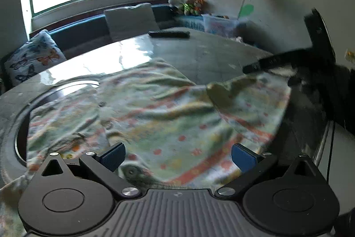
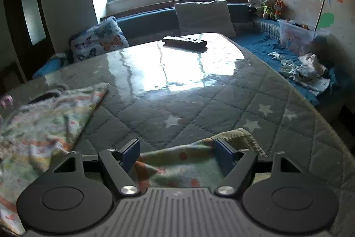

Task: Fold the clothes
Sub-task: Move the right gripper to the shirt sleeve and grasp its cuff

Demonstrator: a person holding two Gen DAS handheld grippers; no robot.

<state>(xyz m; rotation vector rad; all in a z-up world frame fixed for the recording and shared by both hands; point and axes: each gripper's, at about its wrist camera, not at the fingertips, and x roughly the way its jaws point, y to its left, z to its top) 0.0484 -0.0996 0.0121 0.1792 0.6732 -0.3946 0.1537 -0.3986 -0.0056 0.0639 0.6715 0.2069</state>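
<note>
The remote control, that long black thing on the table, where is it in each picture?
Left wrist view: the remote control lies at the far edge of the table, above the middle.
Right wrist view: the remote control lies at the far edge, just above the middle.
Shared landmark: the plain grey cushion right behind it.

Open quilted table [image 2: 199, 108] ahead, free up to the remote [image 2: 185, 41] near the far edge. Garment [image 2: 44, 117] spread over the near left part; cuff [image 2: 239, 139] at the near edge.
</note>
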